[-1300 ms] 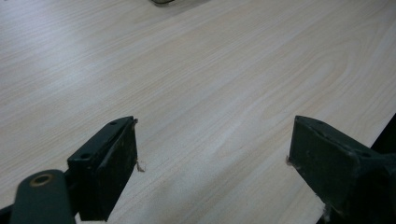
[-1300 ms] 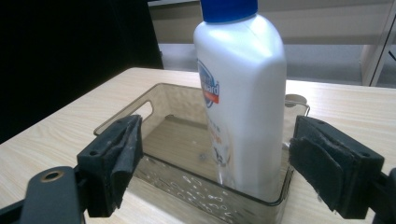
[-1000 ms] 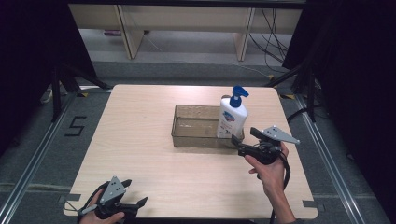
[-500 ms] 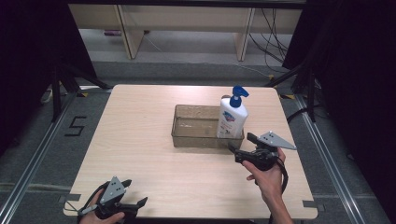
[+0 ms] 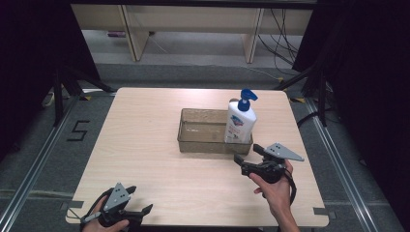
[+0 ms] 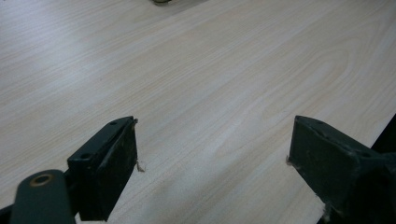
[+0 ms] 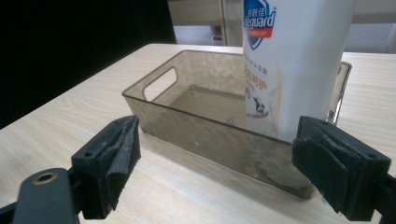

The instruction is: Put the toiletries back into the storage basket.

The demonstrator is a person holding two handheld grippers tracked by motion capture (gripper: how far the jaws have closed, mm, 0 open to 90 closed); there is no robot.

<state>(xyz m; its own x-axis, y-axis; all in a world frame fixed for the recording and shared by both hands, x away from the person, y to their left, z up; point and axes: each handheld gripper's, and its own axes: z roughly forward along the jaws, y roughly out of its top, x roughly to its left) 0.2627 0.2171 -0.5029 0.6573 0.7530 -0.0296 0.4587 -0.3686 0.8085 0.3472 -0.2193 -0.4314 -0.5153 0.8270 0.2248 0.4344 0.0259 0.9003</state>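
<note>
A white pump bottle (image 5: 240, 120) (image 7: 290, 65) with a blue pump head stands upright in the right end of a clear smoky plastic bin (image 5: 203, 140) (image 7: 187, 121) at the table's middle. My right gripper (image 5: 238, 160) (image 7: 215, 163) is open just in front of the bin's near right corner, jaws pointing at the bin, nothing between them. Down at the table's front left edge, my left gripper (image 5: 145, 210) (image 6: 212, 163) is held open over bare wood, empty.
The light wooden table (image 5: 145, 145) has dark floor and metal rails on both sides. Shelving legs and cables stand beyond the far edge. A "5" mark is on the floor at the left.
My right gripper has drawn back from the bin toward the near edge and a little lower. The left gripper has barely shifted.
</note>
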